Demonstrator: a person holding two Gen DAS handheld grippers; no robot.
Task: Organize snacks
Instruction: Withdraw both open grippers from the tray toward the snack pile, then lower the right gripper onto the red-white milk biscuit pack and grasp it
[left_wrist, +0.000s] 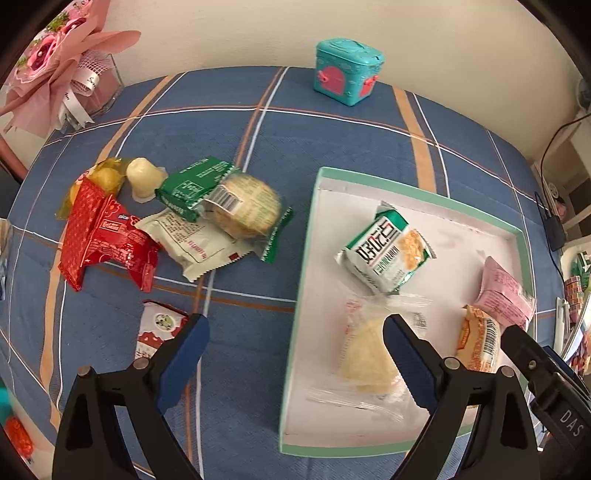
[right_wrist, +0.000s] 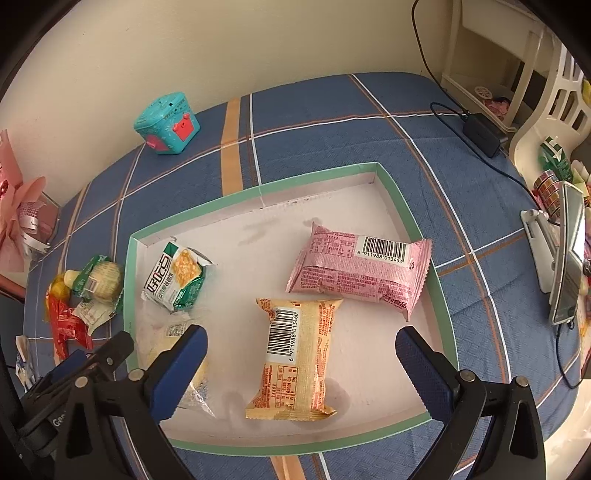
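Holding both grippers over the blue plaid cloth (right_wrist: 317, 122), I have each one pointed steeply down with its jaws spread wide and nothing between the pads.

My right gripper (right_wrist: 301, 354) hangs over the near part of the tray (right_wrist: 258, 192). The orange pack (right_wrist: 295, 358) lies flat on the tray floor right under the gap between my fingers, barcode up, touching neither pad. The pink pack (right_wrist: 358, 273) lies beyond it, toward my right finger. The green-and-white pack (right_wrist: 175, 277) lies farther off, beyond my left finger, near the tray's far left corner.

My left gripper (left_wrist: 295, 347) straddles the tray's left wall (left_wrist: 301, 280): its right finger is over the tray, its left finger over the cloth. The clear pack (left_wrist: 365, 354) with a pale pastry lies on the tray floor just beside the right finger's pad; I think they are apart, though the finger hides its edge. A small red-and-white pack (left_wrist: 159, 325) sits on the cloth partly behind the left finger.

Ahead and left of that gripper, still outside the tray, is the pile (left_wrist: 177, 218): a red pack, a white pack, a green pack, a round cake and a jelly cup. A teal box (left_wrist: 347, 70) stands far ahead by the wall.
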